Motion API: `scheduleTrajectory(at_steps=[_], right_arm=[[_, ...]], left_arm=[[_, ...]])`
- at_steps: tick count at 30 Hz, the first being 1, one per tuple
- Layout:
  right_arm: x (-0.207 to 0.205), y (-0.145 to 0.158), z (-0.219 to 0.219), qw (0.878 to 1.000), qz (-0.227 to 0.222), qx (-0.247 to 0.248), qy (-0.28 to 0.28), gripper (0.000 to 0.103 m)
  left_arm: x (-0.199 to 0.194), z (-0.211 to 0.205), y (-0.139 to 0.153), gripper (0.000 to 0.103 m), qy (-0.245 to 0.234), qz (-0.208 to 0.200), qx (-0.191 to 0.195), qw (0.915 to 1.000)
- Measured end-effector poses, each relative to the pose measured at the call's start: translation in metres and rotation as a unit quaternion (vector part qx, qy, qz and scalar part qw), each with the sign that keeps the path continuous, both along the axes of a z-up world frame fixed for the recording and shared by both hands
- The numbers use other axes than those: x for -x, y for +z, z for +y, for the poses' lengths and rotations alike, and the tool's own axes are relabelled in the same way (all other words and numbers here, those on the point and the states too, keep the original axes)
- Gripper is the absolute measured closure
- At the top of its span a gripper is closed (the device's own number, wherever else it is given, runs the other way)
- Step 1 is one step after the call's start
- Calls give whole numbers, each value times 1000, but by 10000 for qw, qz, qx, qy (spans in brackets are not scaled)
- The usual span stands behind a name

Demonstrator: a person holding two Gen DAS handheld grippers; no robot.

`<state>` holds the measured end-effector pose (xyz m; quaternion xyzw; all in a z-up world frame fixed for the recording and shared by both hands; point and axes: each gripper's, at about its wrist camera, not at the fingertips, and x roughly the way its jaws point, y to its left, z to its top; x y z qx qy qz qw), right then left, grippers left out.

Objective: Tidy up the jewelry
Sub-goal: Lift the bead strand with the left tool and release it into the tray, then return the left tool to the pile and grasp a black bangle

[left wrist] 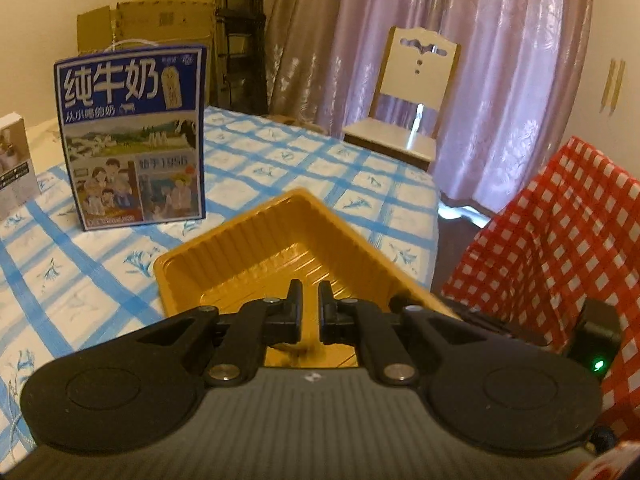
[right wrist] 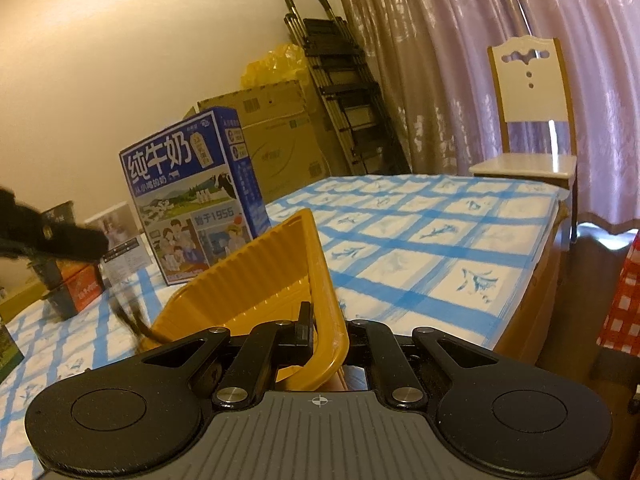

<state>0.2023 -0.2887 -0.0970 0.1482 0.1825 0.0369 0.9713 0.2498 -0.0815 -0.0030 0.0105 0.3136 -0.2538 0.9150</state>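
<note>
A yellow ribbed plastic tray [left wrist: 280, 244] sits over the blue-checked tablecloth [left wrist: 320, 168]. My left gripper [left wrist: 310, 300] hangs over the tray's near part with its jaws nearly together and a narrow gap between them; nothing shows between them. My right gripper [right wrist: 326, 320] is shut on the tray's right rim [right wrist: 328, 288] and holds the tray [right wrist: 256, 280] tilted up. At the left edge of the right wrist view the blurred left gripper [right wrist: 48, 236] shows, with a dark strand [right wrist: 136, 320] hanging below it by the tray. No other jewelry is visible.
A blue milk carton box [left wrist: 132, 140] stands on the table behind the tray, also in the right wrist view [right wrist: 192, 196]. Small boxes [right wrist: 76, 284] stand at the left. A white chair [left wrist: 412, 96] is beyond the table, a red-checked cloth [left wrist: 552, 240] at the right.
</note>
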Motion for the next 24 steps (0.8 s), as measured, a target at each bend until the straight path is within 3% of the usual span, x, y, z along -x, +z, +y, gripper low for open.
scheduleTrajectory(at_steps=[6, 11, 19, 24], right_arm=[[1, 0, 1, 10000, -15, 52, -12, 96], [1, 0, 2, 10000, -17, 63, -17, 97], [3, 2, 1, 10000, -17, 87, -45, 97], [2, 2, 0, 9999, -18, 92, -43, 97]], left_arm=[[1, 7, -10, 86, 120, 94, -118, 9998], [8, 39, -5, 77, 581, -71, -298, 9978], [25, 118, -13, 72, 1565, 41, -900, 9836], [37, 155, -28, 72, 2061, 313, -903, 9739]])
